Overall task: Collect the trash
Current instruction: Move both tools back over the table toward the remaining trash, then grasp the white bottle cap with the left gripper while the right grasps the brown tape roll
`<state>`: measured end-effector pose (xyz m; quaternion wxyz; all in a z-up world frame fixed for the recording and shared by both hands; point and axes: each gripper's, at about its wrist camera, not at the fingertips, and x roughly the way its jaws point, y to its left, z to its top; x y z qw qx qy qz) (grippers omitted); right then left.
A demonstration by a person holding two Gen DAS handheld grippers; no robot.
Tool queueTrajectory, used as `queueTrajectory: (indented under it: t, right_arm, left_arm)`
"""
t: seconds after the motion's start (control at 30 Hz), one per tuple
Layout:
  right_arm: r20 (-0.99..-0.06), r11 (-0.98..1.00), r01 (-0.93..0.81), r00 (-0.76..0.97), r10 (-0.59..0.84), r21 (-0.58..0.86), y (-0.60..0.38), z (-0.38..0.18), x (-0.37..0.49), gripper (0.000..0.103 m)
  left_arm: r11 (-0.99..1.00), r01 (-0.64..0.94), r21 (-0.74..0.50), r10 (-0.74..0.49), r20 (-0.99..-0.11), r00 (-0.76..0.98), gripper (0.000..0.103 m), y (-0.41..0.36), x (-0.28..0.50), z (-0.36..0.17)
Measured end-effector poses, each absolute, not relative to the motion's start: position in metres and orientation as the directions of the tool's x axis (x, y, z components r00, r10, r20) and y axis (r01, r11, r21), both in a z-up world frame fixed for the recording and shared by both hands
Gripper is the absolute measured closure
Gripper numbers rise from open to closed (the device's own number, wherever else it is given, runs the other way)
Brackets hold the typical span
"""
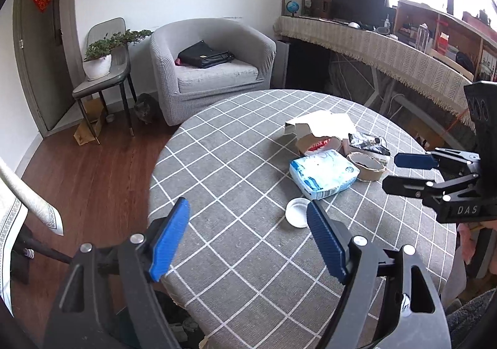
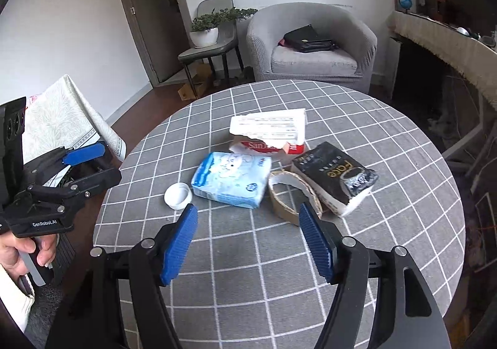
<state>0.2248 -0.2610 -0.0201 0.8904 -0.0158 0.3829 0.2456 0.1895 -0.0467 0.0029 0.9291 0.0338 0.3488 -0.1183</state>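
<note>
Trash lies in a cluster on the round checked table point(image 2: 248, 256): a blue tissue pack point(image 2: 231, 179) point(image 1: 324, 173), a white lid point(image 2: 178, 195) point(image 1: 298, 212), a cardboard tape ring point(image 2: 295, 195) point(image 1: 368, 166), a black packet point(image 2: 337, 176) point(image 1: 369, 144) and a torn red-and-white box point(image 2: 268, 133) point(image 1: 316, 134). My left gripper point(image 1: 248, 210) is open and empty above the table's left edge, near the lid. My right gripper point(image 2: 248, 217) is open and empty, just short of the tissue pack and the ring.
A grey armchair point(image 1: 211, 69) with a black bag stands behind the table. A chair with a potted plant point(image 1: 99, 60) is beside it. A long cloth-covered desk point(image 1: 388, 47) runs along the right. A patterned cloth point(image 2: 68, 119) hangs at the left.
</note>
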Motion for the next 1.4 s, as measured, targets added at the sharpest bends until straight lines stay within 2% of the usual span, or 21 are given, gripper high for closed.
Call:
queueTrajectory:
  t: [0.2, 0.33, 0.47, 0.57, 0.7, 1.07, 1.17, 1.2, 1.4]
  right_arm:
    - [-0.716, 0.883, -0.439, 0.562, 0.414, 0.166, -0.284, -0.028, 0.236, 0.034]
    - [-0.728, 0.880, -0.446, 0.547, 0.413, 0.164, -0.293, -0.035, 0.241, 0.034]
    - [-0.746, 0.875, -0.450, 0.519, 0.417, 0.176, -0.301, -0.043, 0.242, 0.035]
    - [-0.750, 0.867, -0.466, 0.507, 0.425, 0.176, -0.302, -0.045, 0.242, 0.039]
    - [-0.756, 0.863, -0.477, 0.500, 0.422, 0.166, -0.301, -0.046, 0.244, 0.042]
    - [-0.761, 0.847, -0.515, 0.496, 0.418, 0.129, -0.284, -0.041, 0.253, 0.046]
    - [-0.767, 0.846, -0.521, 0.493, 0.411, 0.118, -0.281, -0.043, 0.257, 0.047]
    - [-0.769, 0.845, -0.522, 0.492, 0.409, 0.115, -0.280, -0.044, 0.258, 0.048]
    - [-0.773, 0.851, -0.513, 0.493, 0.400, 0.114, -0.276, -0.046, 0.267, 0.052]
  left_arm:
    - [0.954, 0.300, -0.012, -0.218, -0.715, 0.664, 0.024, -0.070, 0.204, -0.019]
    - [0.945, 0.325, -0.033, -0.243, -0.736, 0.632, 0.034, -0.076, 0.211, -0.027]
    - [0.938, 0.344, -0.038, -0.255, -0.749, 0.612, 0.037, -0.083, 0.213, -0.031]
    - [0.937, 0.349, -0.032, -0.250, -0.758, 0.602, 0.037, -0.090, 0.216, -0.032]
    - [0.938, 0.345, -0.034, -0.243, -0.774, 0.585, 0.049, -0.094, 0.221, -0.037]
    - [0.936, 0.348, -0.044, -0.251, -0.779, 0.575, 0.051, -0.102, 0.225, -0.040]
    - [0.934, 0.351, -0.064, -0.269, -0.772, 0.576, 0.060, -0.099, 0.227, -0.040]
    - [0.934, 0.352, -0.063, -0.269, -0.772, 0.577, 0.070, -0.100, 0.228, -0.039]
    - [0.936, 0.341, -0.088, -0.286, -0.756, 0.589, 0.071, -0.092, 0.225, -0.032]
